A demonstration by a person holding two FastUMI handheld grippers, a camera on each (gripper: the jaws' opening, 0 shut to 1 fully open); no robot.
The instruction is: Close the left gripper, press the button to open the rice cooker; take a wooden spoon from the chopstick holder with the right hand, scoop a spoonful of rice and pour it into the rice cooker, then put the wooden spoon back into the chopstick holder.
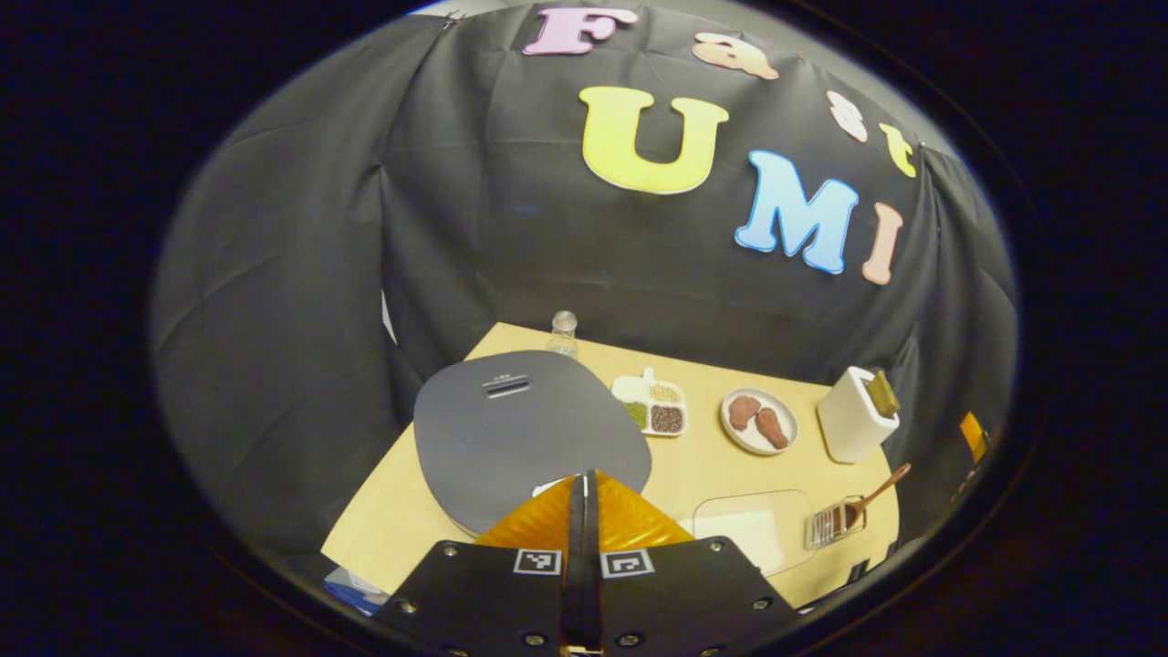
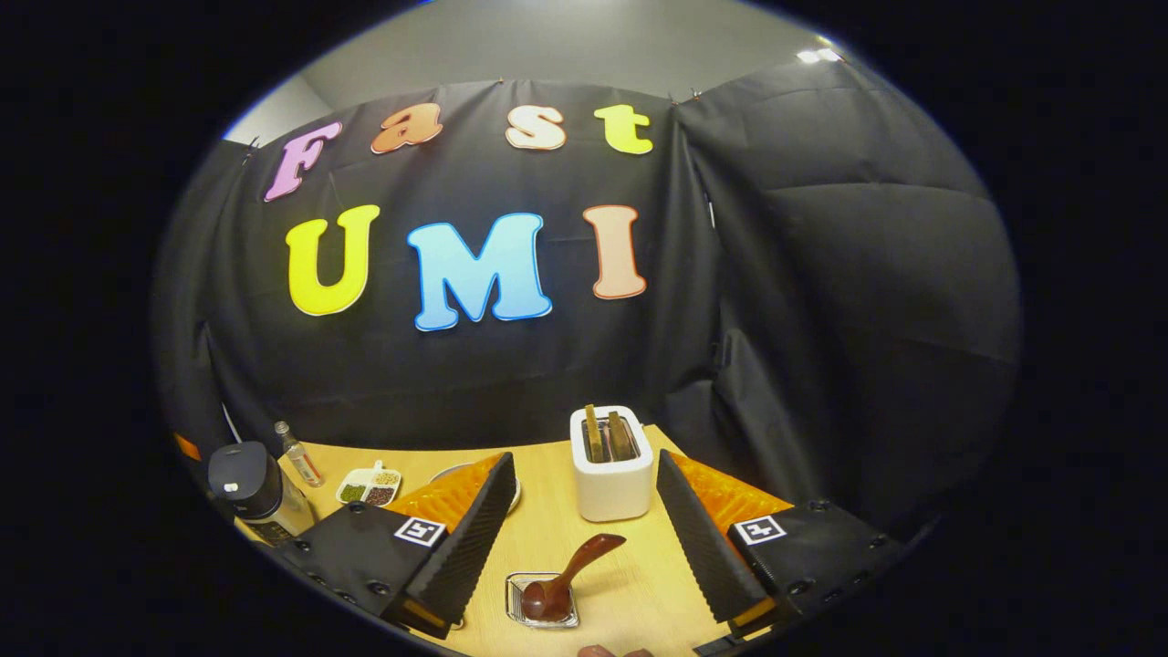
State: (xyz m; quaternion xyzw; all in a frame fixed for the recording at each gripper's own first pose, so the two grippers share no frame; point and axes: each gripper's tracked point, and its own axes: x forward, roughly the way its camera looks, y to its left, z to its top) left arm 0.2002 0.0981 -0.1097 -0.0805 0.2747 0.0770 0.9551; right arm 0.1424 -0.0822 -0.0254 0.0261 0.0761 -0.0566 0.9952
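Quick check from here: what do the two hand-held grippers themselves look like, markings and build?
Each hand-held gripper, left and right, has two wedge-shaped fingers on flat black plates fixed with screws. Every plate carries a square black-and-white tag. The right fingers' inner faces are ribbed.

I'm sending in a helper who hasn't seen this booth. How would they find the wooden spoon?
Start at the white toaster at the back of the wooden table. Nearer than it sits a small wire chopstick holder. The wooden spoon leans out of it, the one dark brown, long-handled utensil there.

Black screwed plates with square tags on each hand-held gripper (image 1: 584, 493).
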